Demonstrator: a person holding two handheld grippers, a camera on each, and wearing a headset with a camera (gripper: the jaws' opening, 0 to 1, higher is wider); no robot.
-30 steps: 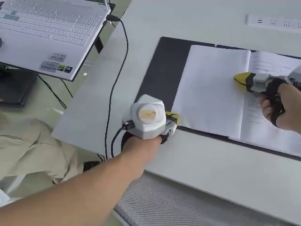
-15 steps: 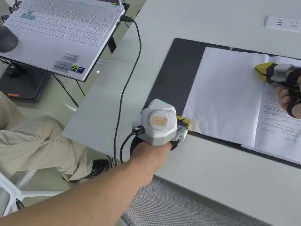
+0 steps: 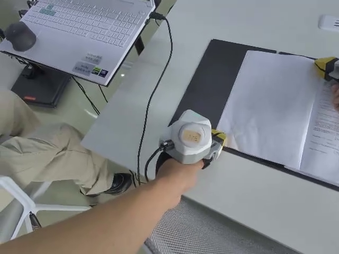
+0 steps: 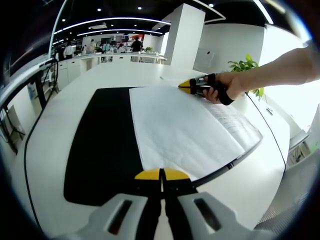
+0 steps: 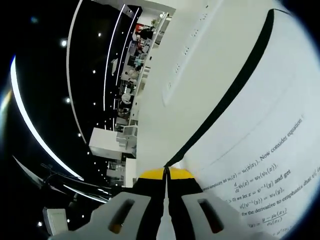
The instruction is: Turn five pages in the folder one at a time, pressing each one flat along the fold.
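Head view shows the folder open on the desk, its fold running from the far edge toward the person. The right gripper, jaws closed on nothing, sits at the fold's far end, so the fold stretches from it toward the near edge. The left gripper, jaws also closed, rests at the near left corner of the turned page, well apart from the fold.
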